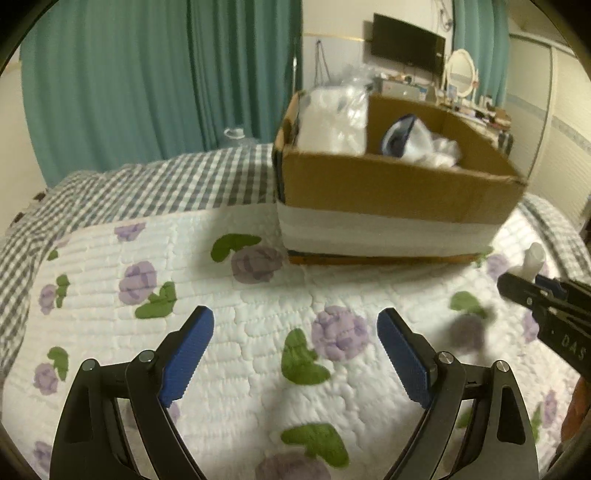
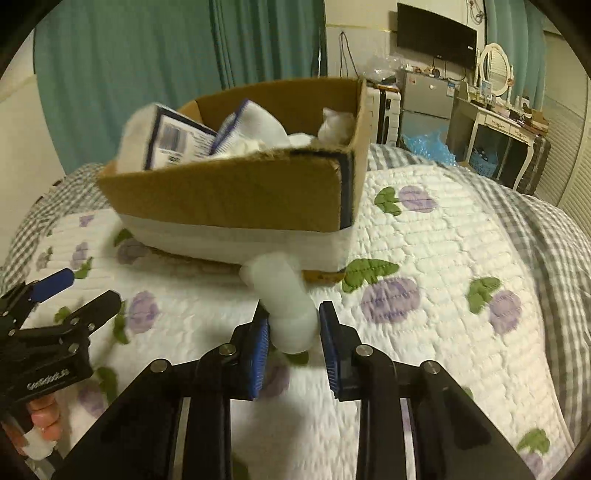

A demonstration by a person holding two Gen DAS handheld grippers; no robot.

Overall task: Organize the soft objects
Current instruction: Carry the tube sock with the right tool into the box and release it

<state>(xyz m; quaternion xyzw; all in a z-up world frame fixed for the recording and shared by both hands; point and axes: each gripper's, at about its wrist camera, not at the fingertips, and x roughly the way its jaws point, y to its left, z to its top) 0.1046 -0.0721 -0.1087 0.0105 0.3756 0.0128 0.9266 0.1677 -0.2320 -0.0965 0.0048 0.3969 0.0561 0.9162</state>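
Note:
A cardboard box (image 1: 388, 184) stands on the quilted bed and holds white soft items, among them a plastic-wrapped pack (image 1: 332, 122) and a blue-edged piece (image 1: 400, 133). The box also shows in the right wrist view (image 2: 229, 199). My right gripper (image 2: 293, 336) is shut on a soft white roll (image 2: 284, 302), held above the quilt just in front of the box. From the left wrist view the right gripper (image 1: 532, 284) is at the far right with the white roll (image 1: 535, 258) sticking up from it. My left gripper (image 1: 295, 332) is open and empty over the quilt, and shows in the right wrist view (image 2: 70, 291).
The bed carries a white quilt with purple flowers (image 1: 332, 332) over a grey checked sheet (image 1: 147, 192). Teal curtains (image 1: 147, 74) hang behind. A fridge (image 2: 424, 99), a dresser with mirror (image 2: 495, 122) and a wall TV (image 2: 436, 35) stand at the back right.

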